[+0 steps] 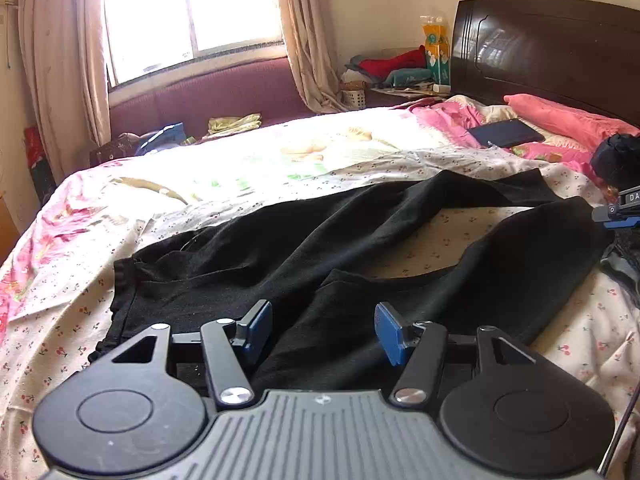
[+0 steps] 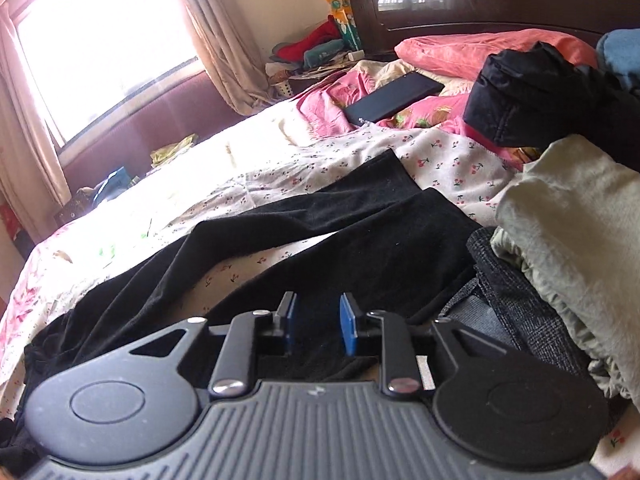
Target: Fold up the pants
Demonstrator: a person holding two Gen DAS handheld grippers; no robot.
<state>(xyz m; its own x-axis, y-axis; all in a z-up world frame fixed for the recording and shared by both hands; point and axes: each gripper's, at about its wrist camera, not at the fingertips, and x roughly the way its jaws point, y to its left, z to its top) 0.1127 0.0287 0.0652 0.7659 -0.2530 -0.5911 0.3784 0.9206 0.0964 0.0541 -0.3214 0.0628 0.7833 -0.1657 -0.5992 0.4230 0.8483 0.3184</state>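
The big bed has a cherry-print sheet, and it is the place to measure everything from. At its far end stands the dark headboard, with a pink pillow just below it. A pile of other clothes sits on the near right side of the bed.

The black pants lie spread across the middle of the bed. The waist is toward the left side of the bed and the two legs reach to the right. The legs are apart, with sheet showing between them, so no fold is made yet.

A dark flat case rests on the pink quilt near the pillow.

The left gripper is over the waist end, and its claw is spread wide with nothing in it. The right gripper is over the near leg. Its claw is open only a little, and no cloth is pinched.

I think this is the start of the first fold. Next, each claw should drop to the near leg, pinch its edge, and lay it over the far leg.
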